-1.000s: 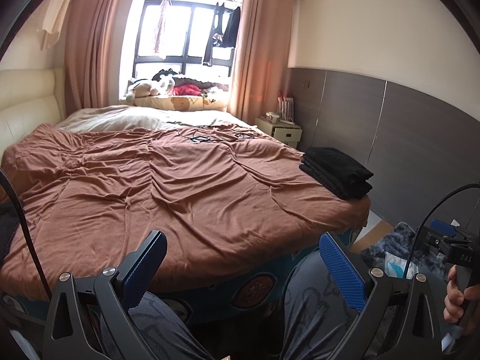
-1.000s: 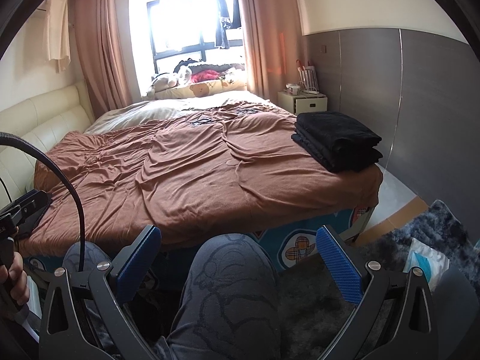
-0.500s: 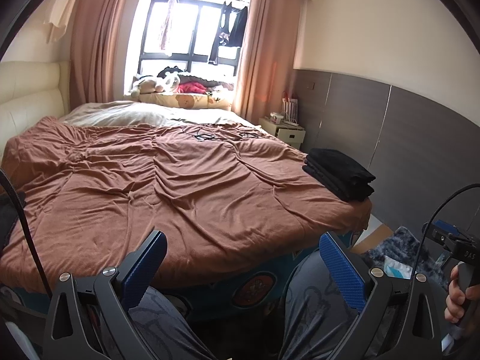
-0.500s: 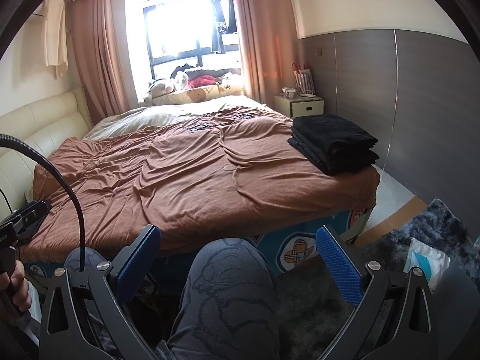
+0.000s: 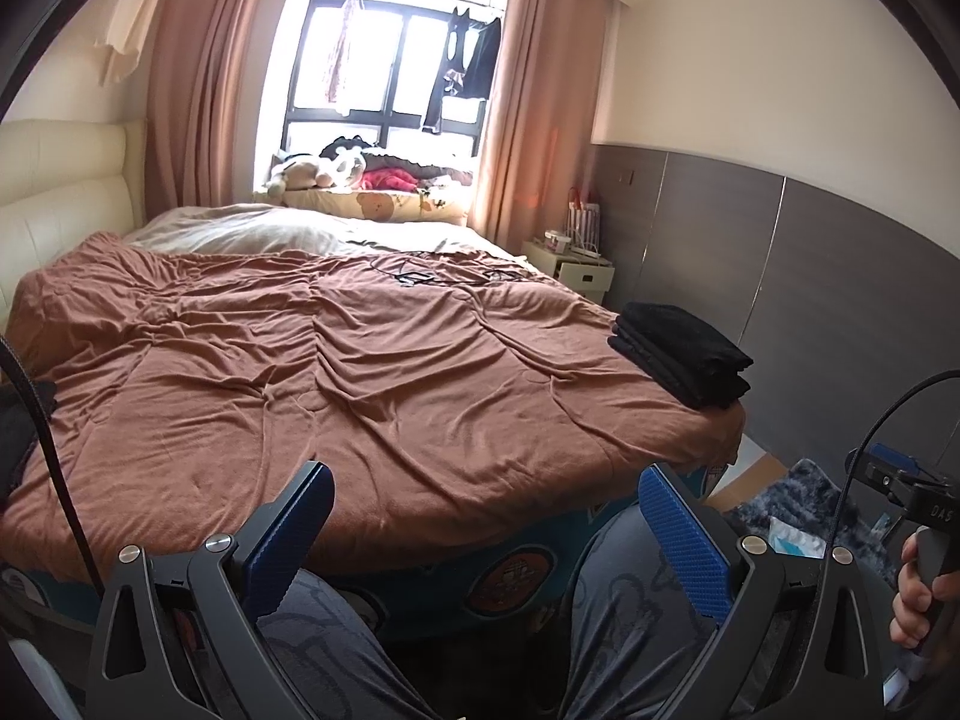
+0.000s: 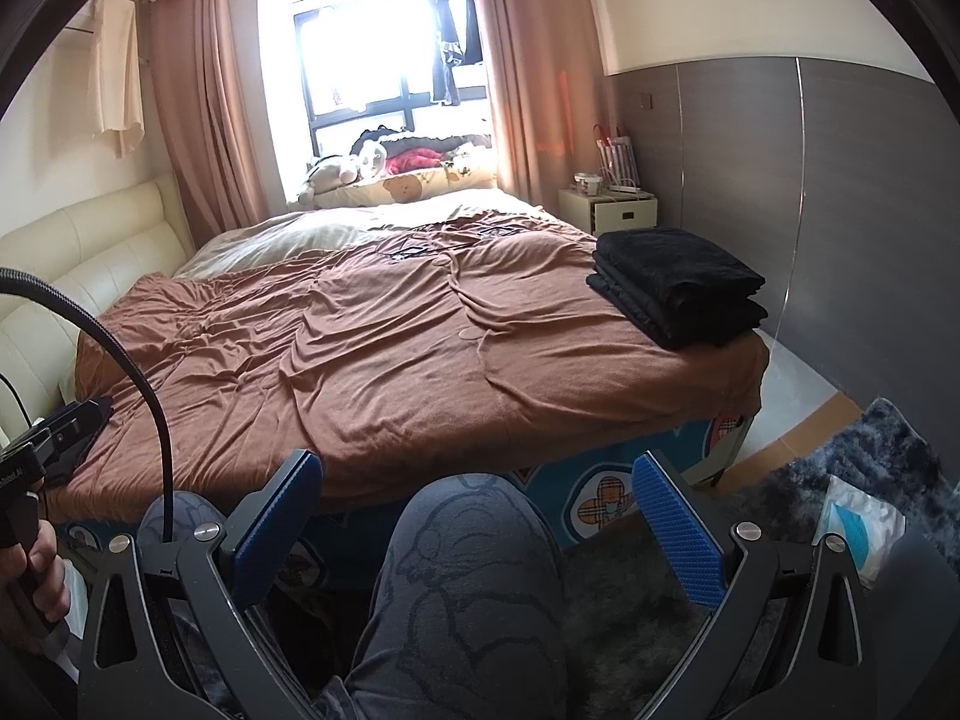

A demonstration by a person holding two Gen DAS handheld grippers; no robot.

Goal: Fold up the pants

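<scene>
Blue-padded grippers level (both agape)

Left gripper: jaws wide apart, blue ribbed pads, nothing betw. them; held low over person's knees in grey patterned trousers. Bed: brown wrinkled cover across most of top, pale sheet at far end. Folded black pants: neat stack on cover, near right edge of bed, well apart from gripper. Cream padded headboard at left. Window w/ pink curtains either side; plush toys on sill. White nightstand by far right corner. Right gripper partly seen at frame's right edge, hand on handle; jaw state not visible.
</scene>
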